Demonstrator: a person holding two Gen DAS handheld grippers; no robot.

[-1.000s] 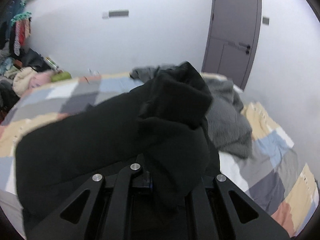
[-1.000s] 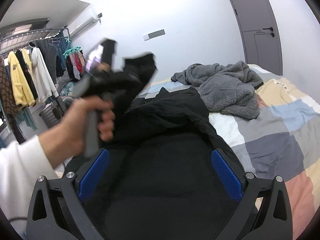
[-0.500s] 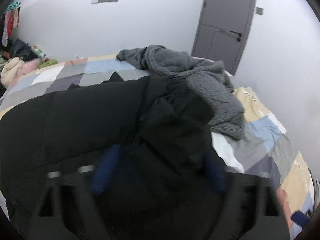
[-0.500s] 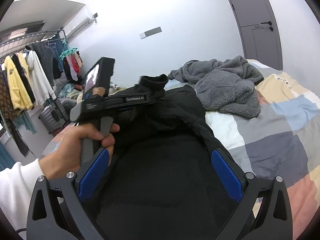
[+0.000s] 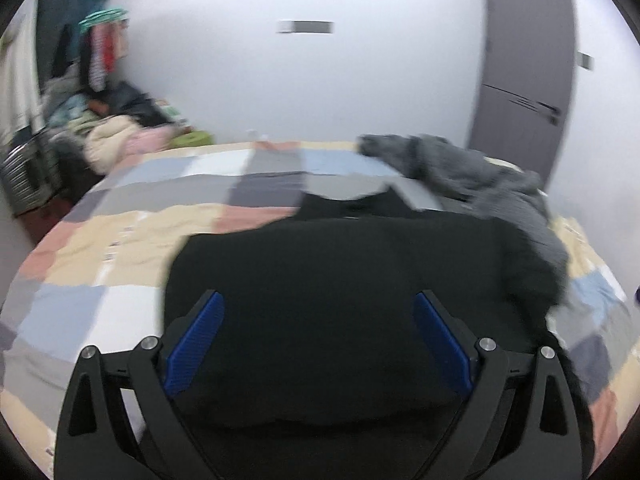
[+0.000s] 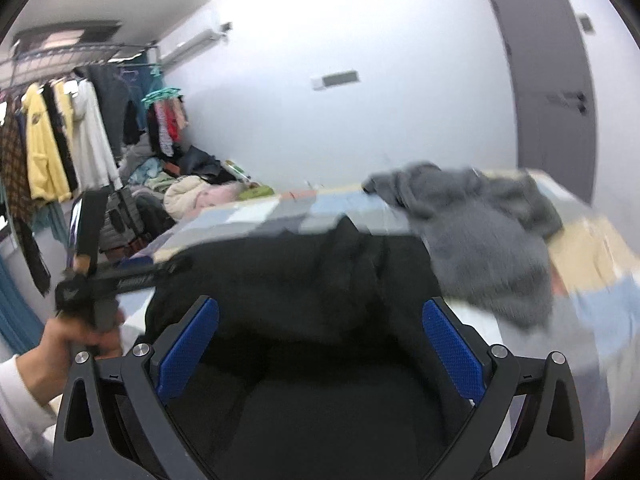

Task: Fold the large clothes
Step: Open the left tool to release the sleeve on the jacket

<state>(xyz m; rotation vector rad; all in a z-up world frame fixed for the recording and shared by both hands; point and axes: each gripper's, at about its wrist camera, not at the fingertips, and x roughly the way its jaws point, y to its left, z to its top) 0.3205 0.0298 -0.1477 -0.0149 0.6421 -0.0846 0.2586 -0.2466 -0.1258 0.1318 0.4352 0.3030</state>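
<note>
A large black garment (image 5: 340, 272) lies spread on the patchwork bed cover (image 5: 140, 232), its collar toward the far wall. My left gripper (image 5: 318, 300) hovers over its near part, blue pads wide apart and open, nothing pinched. In the right wrist view the black garment (image 6: 300, 272) fills the middle, and my right gripper (image 6: 320, 304) stands open above it, holding nothing. The left gripper (image 6: 120, 276) shows at the left of that view, held by a hand (image 6: 80, 336) with a white sleeve. Both views are blurred.
A crumpled grey fleece garment (image 5: 480, 176) lies at the bed's far right, touching the black one; it appears as the grey fleece (image 6: 480, 232) too. A clothes rack (image 6: 52, 148) and a pile of clothes (image 5: 116, 136) stand left. A grey door (image 5: 524, 80) is at the right.
My left gripper was shut on a bunched fold of the black garment; it let go, opened wide and swung away to the left. The garment now lies flatter. The right gripper stayed open and shifted.
</note>
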